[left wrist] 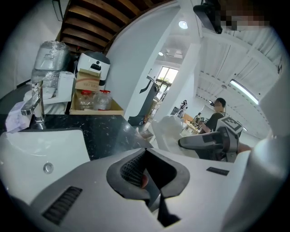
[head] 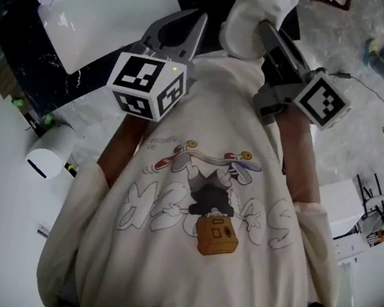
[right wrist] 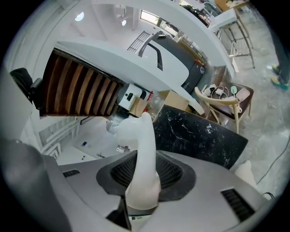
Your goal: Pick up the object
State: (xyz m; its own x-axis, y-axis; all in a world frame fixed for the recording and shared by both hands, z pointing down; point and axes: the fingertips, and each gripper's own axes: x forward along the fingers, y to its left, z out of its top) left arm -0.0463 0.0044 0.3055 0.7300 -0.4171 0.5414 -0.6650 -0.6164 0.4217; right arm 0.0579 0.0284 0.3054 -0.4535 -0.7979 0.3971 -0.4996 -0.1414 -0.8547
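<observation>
The object is a smooth white piece with a curved neck. My right gripper is shut on its lower part, and the neck sticks out past the pads. In the head view the white object is held up in front of the person's chest by the right gripper. The left gripper is beside it to the left, jaws together, nothing held. In the left gripper view the left gripper looks shut, with the white object and the right gripper ahead on the right.
A white sink basin is set in a black marble counter, with a faucet, a large water bottle and a wooden tray of jars behind. A white cylinder stands low left. A person sits far off.
</observation>
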